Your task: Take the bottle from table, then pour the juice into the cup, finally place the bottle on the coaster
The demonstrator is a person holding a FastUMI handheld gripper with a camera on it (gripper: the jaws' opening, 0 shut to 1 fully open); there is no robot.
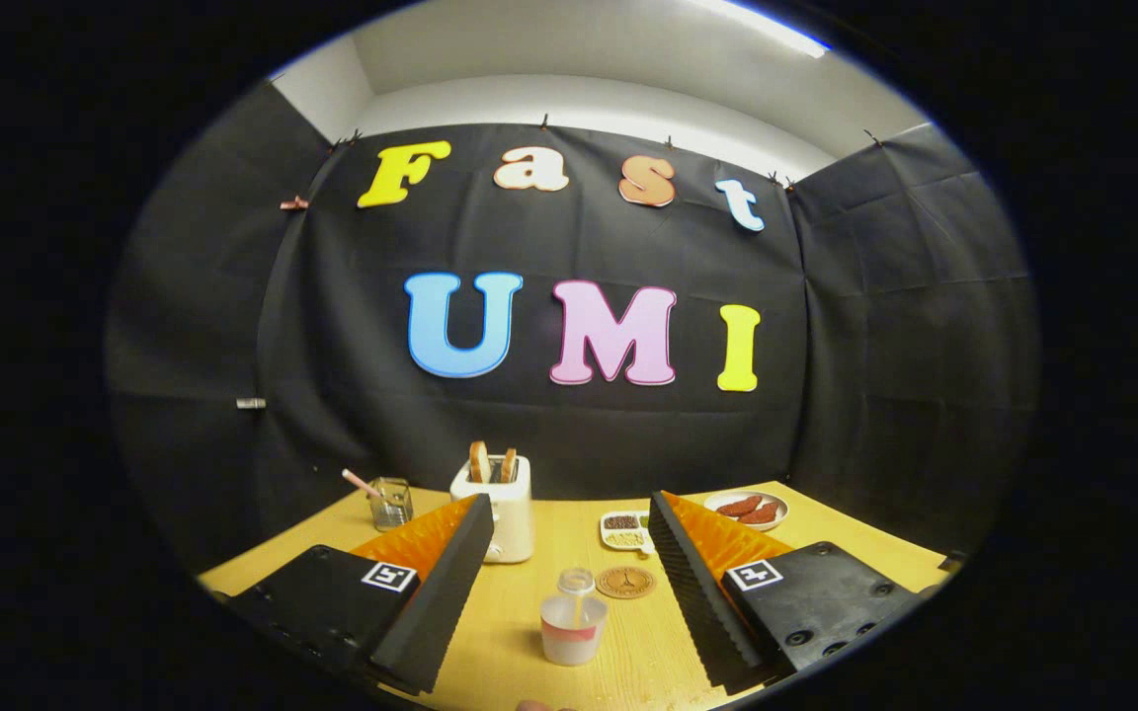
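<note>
Spread wide and gripping nothing, the gripper (564, 583) hovers over the pale wooden table (515, 632), its two fingers angled apart with bare tabletop between them. Between those fingers, close in at about 6 o'clock from their midpoint, stands a small clear plastic cup (573, 629) with a band of red near its base. Just behind the cup, touching or nearly so (I cannot tell which), is a small clear bottle (576, 582), upright. At about 2 o'clock from the cup, lying flat just inside the right finger, is a round brown coaster (625, 582). Beyond the coaster at 12 o'clock sits a white divided dish (625, 530) holding dark and pale grains. Past the left fingertip stands a cream toaster (495, 507) with two slices of bread sticking up. At 9 o'clock from the toaster is a clear square glass (391, 503) with a pink stick leaning in it. Beyond the right fingertip, a white plate (747, 510) carries reddish pieces of food.
</note>
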